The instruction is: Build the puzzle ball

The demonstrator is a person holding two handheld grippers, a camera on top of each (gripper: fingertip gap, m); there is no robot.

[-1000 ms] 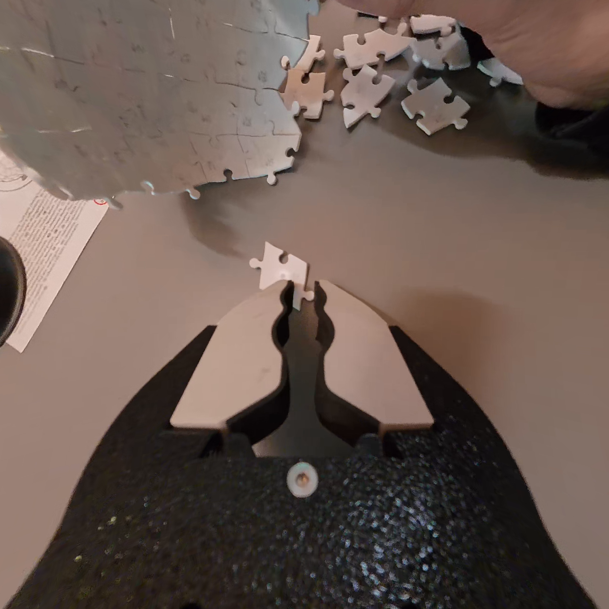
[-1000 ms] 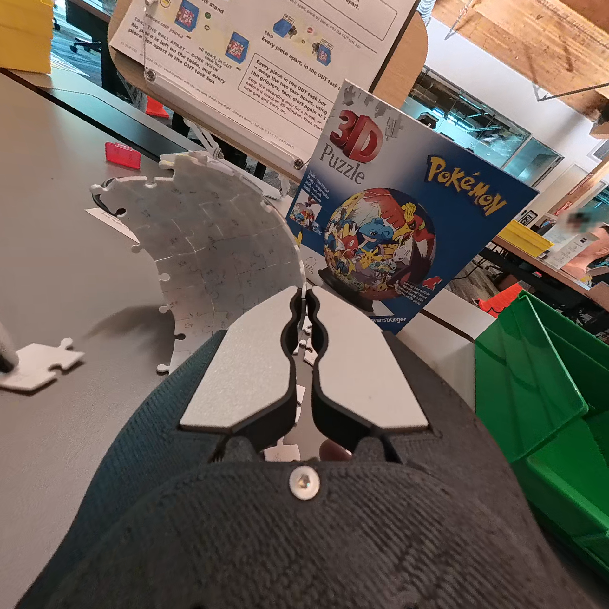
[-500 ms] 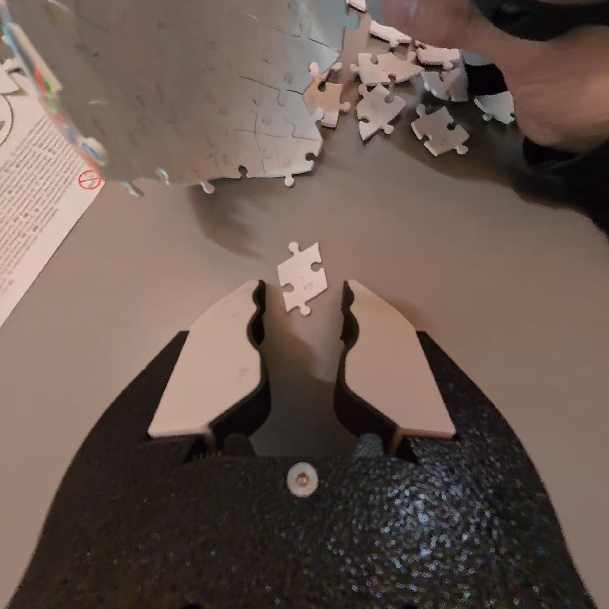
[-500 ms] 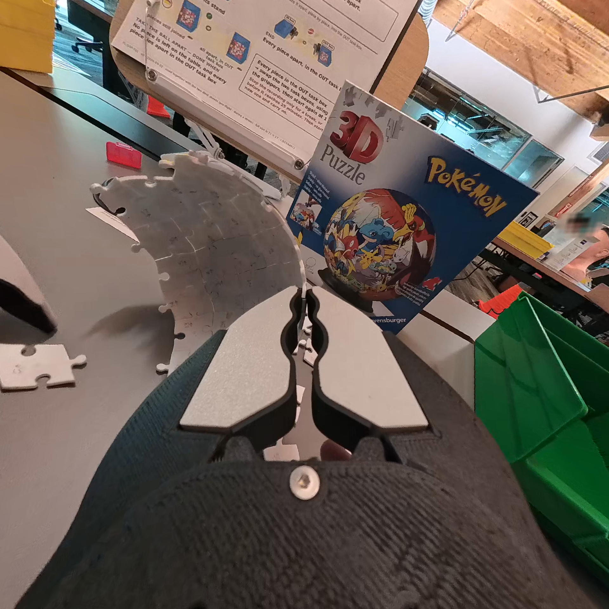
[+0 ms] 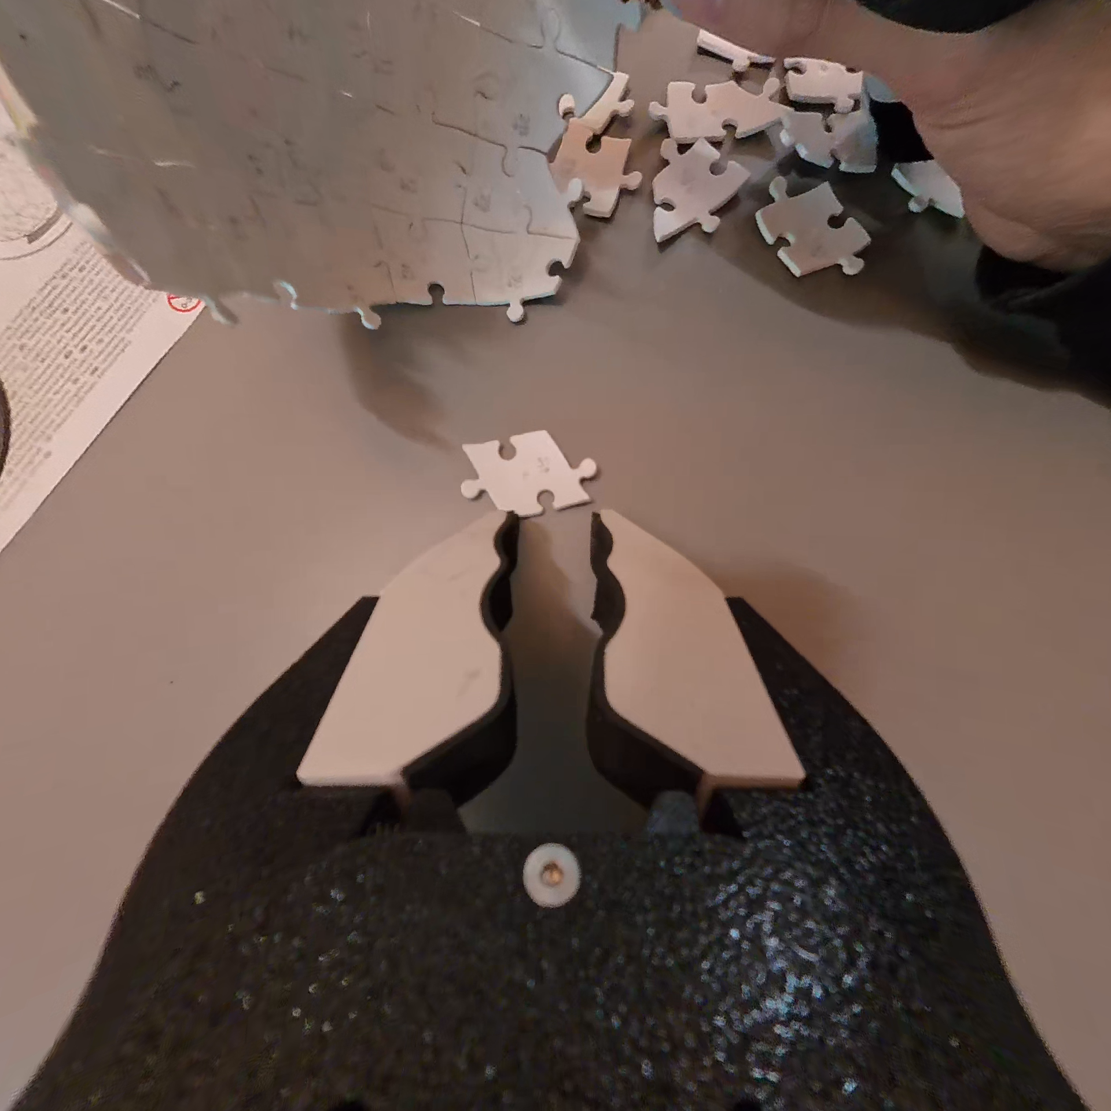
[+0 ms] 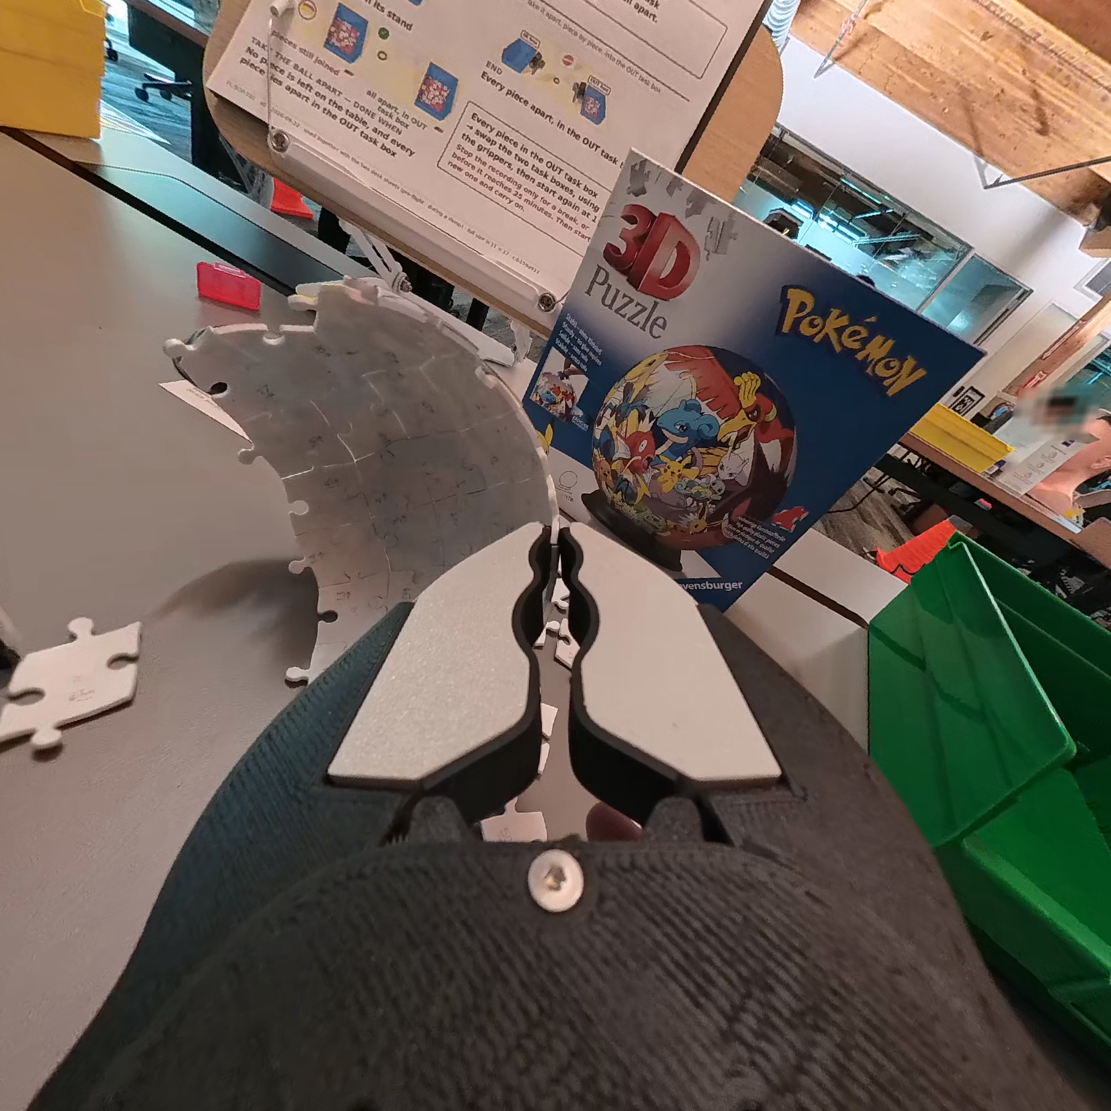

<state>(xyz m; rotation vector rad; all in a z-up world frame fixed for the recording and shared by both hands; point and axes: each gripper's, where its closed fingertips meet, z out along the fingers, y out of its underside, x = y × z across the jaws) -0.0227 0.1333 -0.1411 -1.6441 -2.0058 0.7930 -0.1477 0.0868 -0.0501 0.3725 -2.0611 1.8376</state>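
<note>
A single white puzzle piece (image 5: 529, 475) lies flat on the grey table, blank side up, just ahead of my left gripper (image 5: 554, 520). The gripper is open with a narrow gap and empty, and its left fingertip (image 5: 510, 524) is almost at the piece's near edge. The partly built puzzle ball shell (image 5: 300, 150) hangs over the table at the upper left. In the right wrist view my right gripper (image 6: 556, 532) is shut on the right edge of that curved shell (image 6: 385, 457) and holds it upright. The single piece also shows at the left of this view (image 6: 66, 679).
Several loose pieces (image 5: 697, 186) lie at the far right beside a person's hand (image 5: 962, 120). A printed sheet (image 5: 60, 361) lies at the left. The puzzle box (image 6: 721, 421), an instruction board (image 6: 481, 90), a green bin (image 6: 992, 691) and a small red object (image 6: 228, 285) are around the shell. The left gripper's tips are roughly 15 cm from the right gripper's. My left gripper's tips are some 30 cm from the small red object (image 6: 228, 285).
My left gripper held the single piece, then opened and let it drop on the table. The piece has turned and the jaws have since narrowed behind it. The right gripper has kept its hold.
</note>
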